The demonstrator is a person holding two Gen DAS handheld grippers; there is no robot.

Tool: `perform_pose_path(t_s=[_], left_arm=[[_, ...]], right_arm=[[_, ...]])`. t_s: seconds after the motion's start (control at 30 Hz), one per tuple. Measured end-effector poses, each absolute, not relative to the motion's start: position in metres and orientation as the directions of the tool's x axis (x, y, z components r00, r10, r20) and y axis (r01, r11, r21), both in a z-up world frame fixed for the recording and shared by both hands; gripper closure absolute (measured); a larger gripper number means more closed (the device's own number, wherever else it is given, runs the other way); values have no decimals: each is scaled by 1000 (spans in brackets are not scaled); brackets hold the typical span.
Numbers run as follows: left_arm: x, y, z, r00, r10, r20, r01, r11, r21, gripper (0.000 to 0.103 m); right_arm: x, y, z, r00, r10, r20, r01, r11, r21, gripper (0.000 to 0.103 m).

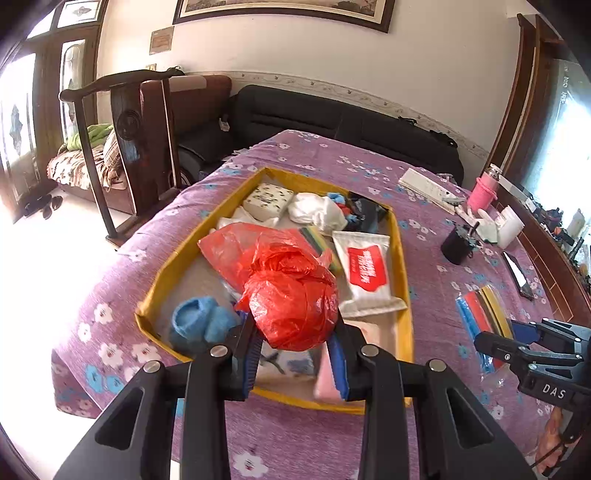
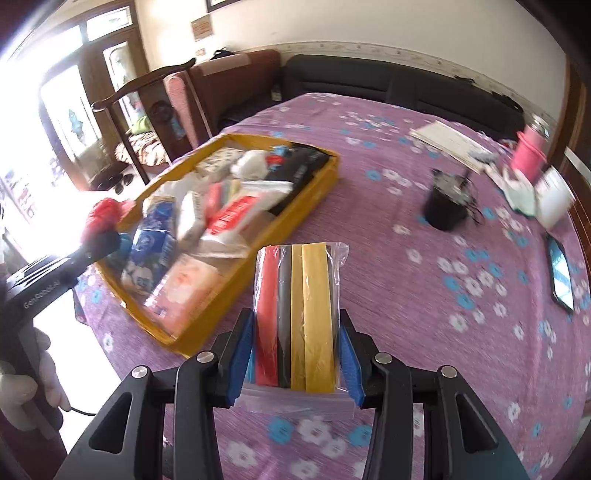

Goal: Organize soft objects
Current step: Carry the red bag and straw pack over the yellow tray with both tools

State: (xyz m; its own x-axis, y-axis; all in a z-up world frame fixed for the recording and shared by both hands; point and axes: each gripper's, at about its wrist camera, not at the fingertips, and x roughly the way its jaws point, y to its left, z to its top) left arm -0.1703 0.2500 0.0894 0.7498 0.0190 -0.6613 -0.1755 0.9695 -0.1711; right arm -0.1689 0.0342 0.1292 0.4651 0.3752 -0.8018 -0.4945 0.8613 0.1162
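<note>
Red crumpled plastic bag [image 1: 295,295] pinched in left gripper [image 1: 295,354] over yellow shallow tray [image 1: 400,258] of soft items, likely for dropping in; right gripper [image 2: 295,354] clamps clear packet of coloured foam strips [image 2: 299,314] near tray's right side, above purple floral tablecloth [image 2: 424,295].

Setting: living room of a home. Evidence: dark sofa [image 1: 332,122] along a white wall with a patterned border, framed picture [image 1: 284,11] above, carved wooden chair [image 1: 125,122], shoes [image 1: 44,206] on the floor by glazed doors. Tabletop under a purple floral cloth [image 2: 443,295], bearing a pink bottle [image 1: 484,188].
</note>
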Motion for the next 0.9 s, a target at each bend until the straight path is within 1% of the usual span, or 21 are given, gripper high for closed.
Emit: perform_pose_path(t_s=[0.4, 0.6, 0.9], left_arm=[[-144, 278, 93, 740, 88, -666, -208, 973, -103, 72], [-123, 290, 87, 715, 124, -688, -221, 974, -54, 72], [-97, 299, 69, 675, 120, -728, -213, 976, -37, 71]], right_arm=[[-156, 102, 140, 438, 419, -795, -586, 804, 102, 56], [-143, 122, 137, 416, 438, -797, -601, 790, 120, 56], [-117, 134, 134, 404, 449, -797, -590, 794, 148, 56]])
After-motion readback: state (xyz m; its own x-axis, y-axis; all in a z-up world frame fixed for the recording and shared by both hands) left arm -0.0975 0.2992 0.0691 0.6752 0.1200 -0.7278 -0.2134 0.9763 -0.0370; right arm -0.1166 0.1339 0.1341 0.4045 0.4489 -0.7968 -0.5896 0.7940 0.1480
